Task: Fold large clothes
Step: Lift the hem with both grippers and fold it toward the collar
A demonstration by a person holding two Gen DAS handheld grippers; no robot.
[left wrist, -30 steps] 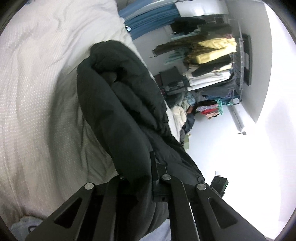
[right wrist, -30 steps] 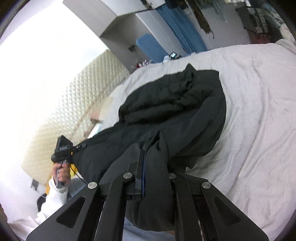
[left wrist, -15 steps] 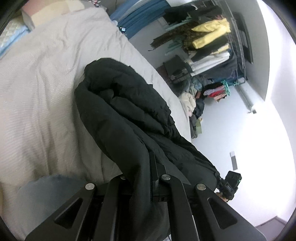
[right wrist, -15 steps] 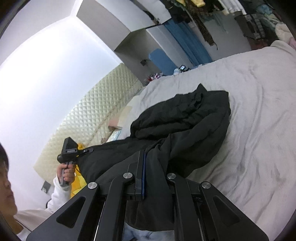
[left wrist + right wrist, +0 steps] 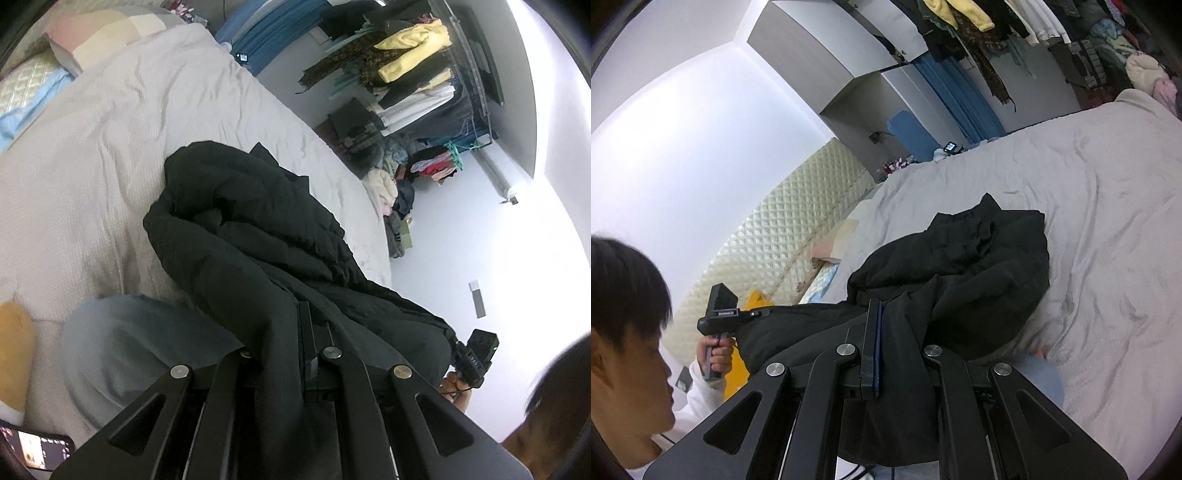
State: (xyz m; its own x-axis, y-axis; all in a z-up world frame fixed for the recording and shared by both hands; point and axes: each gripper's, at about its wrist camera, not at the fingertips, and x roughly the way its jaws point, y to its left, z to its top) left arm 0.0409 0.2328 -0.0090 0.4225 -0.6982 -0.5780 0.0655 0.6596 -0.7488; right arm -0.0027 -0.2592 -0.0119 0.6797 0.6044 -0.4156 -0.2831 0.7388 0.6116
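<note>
**Black padded jacket pinched at two edges above a grey bed**

In the left wrist view, the left gripper (image 5: 295, 332) sits at the bottom centre of the frame with its jaws closed on a fold of the black jacket (image 5: 243, 229). The cloth runs between the fingers and drapes down over the linkage. From there the jacket rises toward the middle of the frame, where its bunched far end lies on the grey bedspread (image 5: 122, 122). A second span of the garment stretches toward the lower right, ending at the right gripper (image 5: 474, 356), seen small near the right edge.

In the right wrist view, the right gripper (image 5: 875, 332) fills the lower centre, its jaws pressed together on a jacket edge (image 5: 960, 273), with fabric hanging over the right finger. The heaped part of the jacket rests on the bedspread (image 5: 1108, 229) in the centre right. A taut length runs to the left gripper (image 5: 720, 317) at centre left, gripped by the person's hand (image 5: 714, 352).

A quilted cream headboard (image 5: 798, 229) stands at centre left, and a rack of hanging clothes (image 5: 413, 62) fills the upper right of the left view. A phone (image 5: 33, 454) shows at the bottom left corner there.
</note>
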